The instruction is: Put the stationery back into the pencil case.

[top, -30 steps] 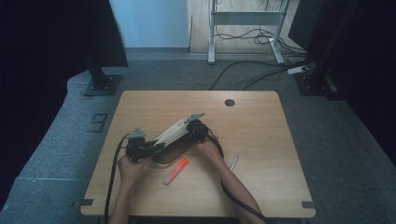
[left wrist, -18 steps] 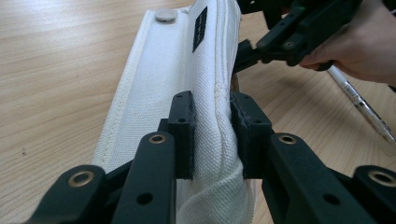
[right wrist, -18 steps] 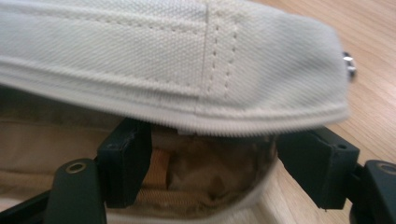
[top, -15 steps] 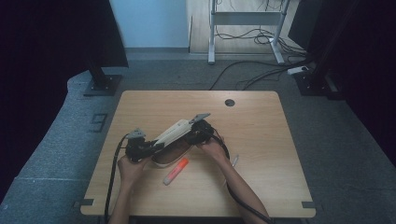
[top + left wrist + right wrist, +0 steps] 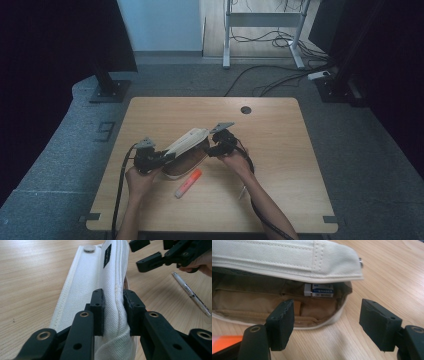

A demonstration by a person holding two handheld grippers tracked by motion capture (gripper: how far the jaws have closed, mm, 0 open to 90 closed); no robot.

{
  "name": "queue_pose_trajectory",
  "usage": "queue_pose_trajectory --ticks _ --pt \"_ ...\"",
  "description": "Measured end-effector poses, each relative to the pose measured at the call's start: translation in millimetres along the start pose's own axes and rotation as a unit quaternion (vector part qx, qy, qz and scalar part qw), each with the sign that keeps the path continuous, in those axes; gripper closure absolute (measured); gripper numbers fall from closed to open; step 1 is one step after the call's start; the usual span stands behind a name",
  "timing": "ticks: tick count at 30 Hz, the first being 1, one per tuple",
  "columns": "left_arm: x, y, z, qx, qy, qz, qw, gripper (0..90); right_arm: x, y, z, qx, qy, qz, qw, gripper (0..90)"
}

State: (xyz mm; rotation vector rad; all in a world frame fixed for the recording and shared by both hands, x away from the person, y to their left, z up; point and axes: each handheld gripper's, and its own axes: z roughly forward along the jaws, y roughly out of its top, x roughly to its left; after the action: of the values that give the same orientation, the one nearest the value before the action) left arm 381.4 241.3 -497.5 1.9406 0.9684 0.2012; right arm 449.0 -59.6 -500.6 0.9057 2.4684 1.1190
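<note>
A white canvas pencil case lies in the middle of the table with its flap lifted. My left gripper is shut on the flap's near end, and the cloth is pinched between its pads. In the right gripper view the case's brown inside is open to me, with a white eraser at its far end. My right gripper stands open just outside the case's mouth with nothing between its jaws. It also appears at the case's other end.
An orange highlighter lies on the table just in front of the case. A white pen lies beside the right hand. Cables trail from both grippers toward the front edge.
My right gripper has drawn back to the right and slightly up from the case's mouth. The left gripper and the flap have stayed in place.
</note>
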Motion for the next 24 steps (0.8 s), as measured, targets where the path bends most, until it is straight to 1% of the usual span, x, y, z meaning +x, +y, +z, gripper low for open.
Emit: queue_pose_trajectory --ticks 3,9,17,24 --pt "0.2 -0.2 0.2 0.0 0.0 0.001 1.0 71.5 -2.7 -3.4 -7.9 -0.004 0.0 0.006 1.0 27.6" --pt "0.2 -0.4 0.2 0.0 0.0 0.002 1.0 71.5 -8.5 -11.6 -22.0 -0.006 -0.004 0.009 0.9999 27.6" --pt "0.3 -0.7 -0.2 0.0 0.0 0.002 1.0 71.5 -15.0 -24.8 -38.0 -0.01 -0.011 0.022 0.9996 27.3" --pt "0.6 -1.2 -1.0 0.0 0.0 0.001 1.0 71.4 -19.9 -37.7 -52.1 -0.009 -0.018 0.026 0.9995 27.0"
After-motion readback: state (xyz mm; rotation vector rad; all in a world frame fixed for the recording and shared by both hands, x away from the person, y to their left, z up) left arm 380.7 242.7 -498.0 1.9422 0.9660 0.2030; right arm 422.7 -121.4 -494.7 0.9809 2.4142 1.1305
